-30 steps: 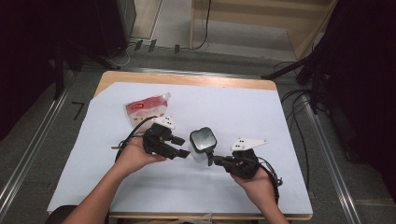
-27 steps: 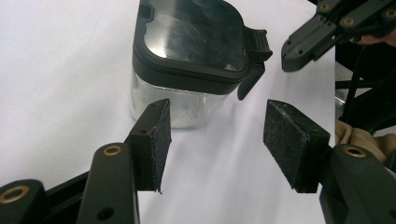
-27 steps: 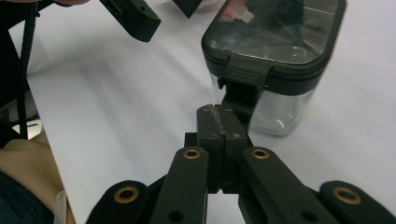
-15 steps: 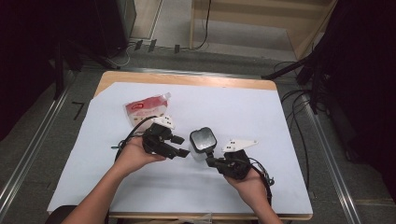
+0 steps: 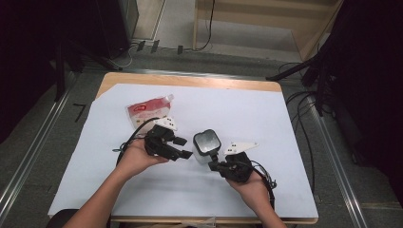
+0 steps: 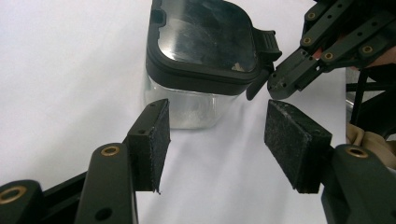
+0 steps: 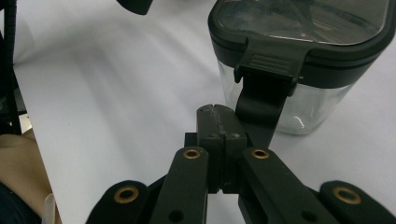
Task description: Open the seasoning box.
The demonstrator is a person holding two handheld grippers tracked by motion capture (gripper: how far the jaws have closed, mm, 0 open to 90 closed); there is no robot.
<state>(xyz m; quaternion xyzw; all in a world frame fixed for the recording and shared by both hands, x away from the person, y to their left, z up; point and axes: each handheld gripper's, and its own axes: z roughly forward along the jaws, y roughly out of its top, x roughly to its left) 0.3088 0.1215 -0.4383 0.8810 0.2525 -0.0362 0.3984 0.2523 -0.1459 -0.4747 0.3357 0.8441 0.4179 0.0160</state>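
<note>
A clear container [image 5: 206, 153] with a black lid [image 6: 205, 39] stands on the white sheet between my hands. The lid's latch tab [image 7: 262, 100] hangs unclipped down the side that faces my right gripper. My right gripper [image 7: 215, 111] is shut with its pads together, and its tips sit just beside the tab, seemingly touching it. It reaches in from the container's lower right [image 5: 212, 164] and comes in at the upper right of the left gripper view [image 6: 279, 86]. My left gripper [image 6: 217, 116] stands open a short way from the container's left side [image 5: 184, 148], with nothing between its pads.
A red and white pouch [image 5: 149, 110] lies flat behind my left hand. The white sheet [image 5: 266, 114] covers most of the wooden table [image 5: 190, 80]. Cables trail from both grippers, and dark floor and equipment surround the table.
My right gripper has edged left, closer to the container's latch. The left hand and the container have stayed put.
</note>
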